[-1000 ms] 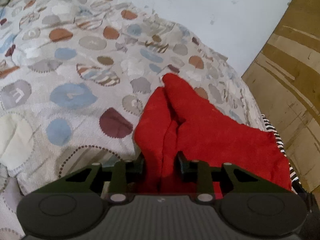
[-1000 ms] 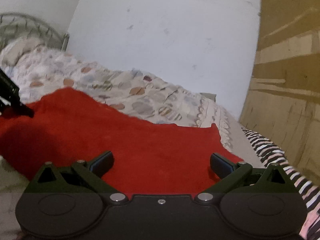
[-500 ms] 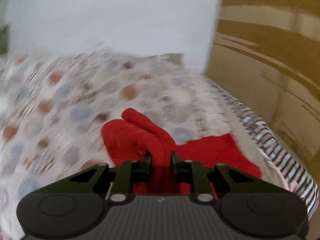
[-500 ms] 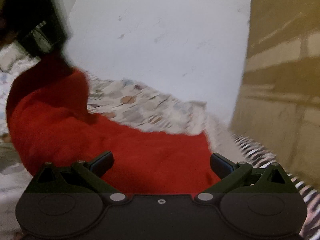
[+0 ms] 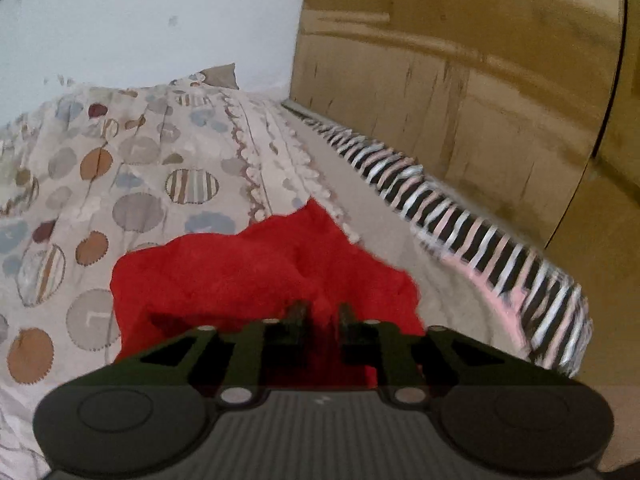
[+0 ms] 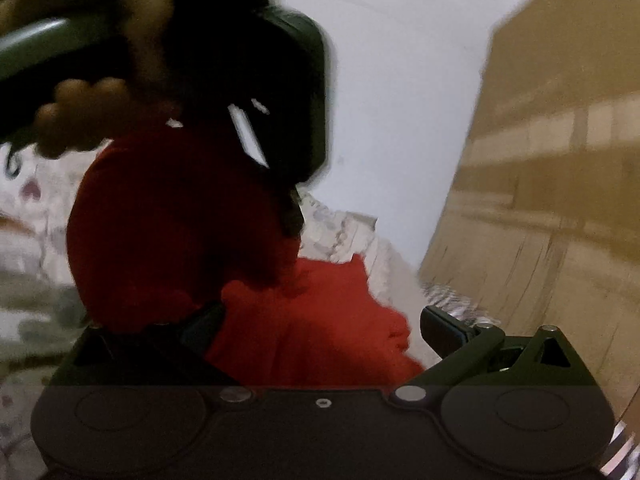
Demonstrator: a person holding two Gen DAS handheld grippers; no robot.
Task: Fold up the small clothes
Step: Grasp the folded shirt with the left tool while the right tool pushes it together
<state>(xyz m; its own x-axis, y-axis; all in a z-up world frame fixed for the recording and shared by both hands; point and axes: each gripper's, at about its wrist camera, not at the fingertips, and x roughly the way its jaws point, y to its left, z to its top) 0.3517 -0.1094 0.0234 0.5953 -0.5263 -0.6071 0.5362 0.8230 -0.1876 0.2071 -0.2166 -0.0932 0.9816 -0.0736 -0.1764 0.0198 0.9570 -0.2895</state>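
Note:
A red cloth [image 5: 260,272] lies bunched on the patterned bedspread [image 5: 120,184]. My left gripper [image 5: 322,314] has a fold of it between its fingers, and the jaws are opening slightly while the fabric still hangs from them. In the right wrist view the left gripper's dark body [image 6: 280,80] and the hand [image 6: 80,112] holding it fill the upper left. The lifted part of the red cloth [image 6: 168,220] drapes below them over the flat part. My right gripper [image 6: 320,324] stands wide open low over the cloth's near edge, holding nothing.
A black-and-white striped fabric [image 5: 460,216] runs along the bed's right edge. Behind it stands a brown board panel [image 5: 480,80]. A white wall [image 5: 160,20] closes the far side. The bedspread spreads out to the left.
My left gripper has carried the pinched red fold up and across to the right, and it now looms in front of the right camera. The right gripper has shifted slightly and stays open.

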